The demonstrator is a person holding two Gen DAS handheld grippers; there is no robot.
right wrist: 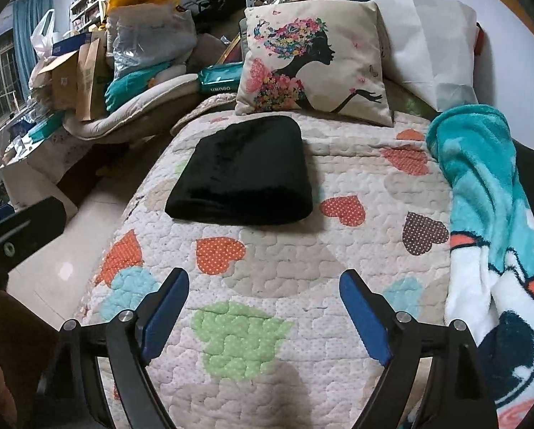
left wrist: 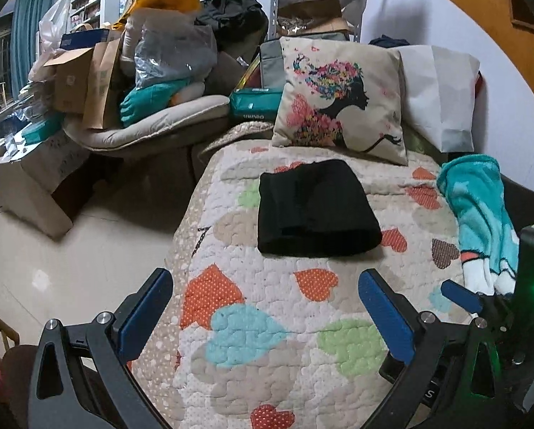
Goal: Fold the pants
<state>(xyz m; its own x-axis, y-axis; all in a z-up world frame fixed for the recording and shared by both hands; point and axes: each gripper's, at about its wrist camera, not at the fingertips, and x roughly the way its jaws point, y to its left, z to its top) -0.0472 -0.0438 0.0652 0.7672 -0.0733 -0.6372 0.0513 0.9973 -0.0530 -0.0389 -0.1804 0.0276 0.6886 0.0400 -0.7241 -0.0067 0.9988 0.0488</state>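
Your left gripper (left wrist: 265,287) sits nearest the lens, its blue-padded jaws spread wide with nothing between them, hovering above the near end of the heart-patterned quilt (left wrist: 267,357). To its right, at the edge of the left wrist view, you can see one blue finger of your right gripper (right wrist: 264,287), and the right wrist view shows that gripper's jaws likewise parted and empty over the quilt. Off to the far left, beyond the bare floor (left wrist: 70,257), a cluttered armchair (left wrist: 152,125) is heaped with cardboard boxes (left wrist: 72,82) and plastic bags (left wrist: 170,50). Moving right, the black pants (left wrist: 315,209) lie folded into a compact rectangle on the quilt, well ahead of both grippers and touched by neither; in the right wrist view they sit toward the bed's left edge. Just behind them a cushion printed with a flower-haired woman's silhouette (left wrist: 342,98) leans upright, and a white pillow (left wrist: 442,89) rests just beside it against the wall. At the far right, a teal fleece blanket (right wrist: 488,207) is bunched along the quilt's right side, apart from the pants.
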